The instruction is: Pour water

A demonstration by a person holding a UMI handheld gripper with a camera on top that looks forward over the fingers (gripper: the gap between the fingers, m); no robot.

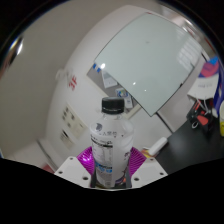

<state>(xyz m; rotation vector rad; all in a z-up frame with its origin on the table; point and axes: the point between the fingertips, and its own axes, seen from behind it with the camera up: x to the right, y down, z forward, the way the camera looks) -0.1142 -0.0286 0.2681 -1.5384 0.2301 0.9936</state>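
A clear plastic water bottle (pixel 110 145) with a black cap and a white printed label stands upright between my fingers. My gripper (pixel 110 170) is shut on the bottle's lower body, with the magenta pads (pixel 90 161) pressing it from both sides. The bottle is lifted; behind it I see a wall and a tilted whiteboard, no table under it. The bottle's base is hidden by the gripper body. No cup or other vessel shows in this view.
A large whiteboard (pixel 150 62) leans across the background. Papers (pixel 72 122) hang on the white wall to the left. A dark surface with colourful items (pixel 205 115) lies to the right, beyond the bottle.
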